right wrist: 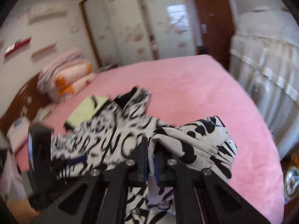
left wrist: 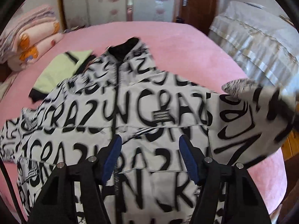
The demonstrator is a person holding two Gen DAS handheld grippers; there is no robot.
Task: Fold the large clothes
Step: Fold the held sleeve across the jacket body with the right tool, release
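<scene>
A white jacket [left wrist: 142, 112] printed all over with black lettering lies front-up on a pink bed [left wrist: 186, 43], its black collar [left wrist: 124, 50] pointing toward the far end and its zip running down the middle. One sleeve [right wrist: 198, 141] is lifted off the bedspread and drawn across toward the body of the garment; in the left wrist view the same sleeve hangs blurred at the right edge of the frame. The right tongs [right wrist: 150, 149] are closed tight on that sleeve, the cloth bunched between the blue pads and spilling down below them. The left tongs [left wrist: 149, 145] hover over the jacket's front near the zip, jaws partly apart with nothing pressed between the blue pads [left wrist: 112, 155]; no fabric is gripped there. In the right wrist view the left tongs appear as a dark blurred shape at the jacket's near-left edge.

A pale green garment [left wrist: 59, 69] with black trim lies partly under the jacket's far-left shoulder. A stack of folded pink and orange bedding [left wrist: 31, 43] sits at the bed's far-left corner. Behind the bed stand a flower-patterned wardrobe [right wrist: 119, 28] and a brown door [right wrist: 213, 16]; a white fringed cover [left wrist: 257, 37] drapes furniture on the right.
</scene>
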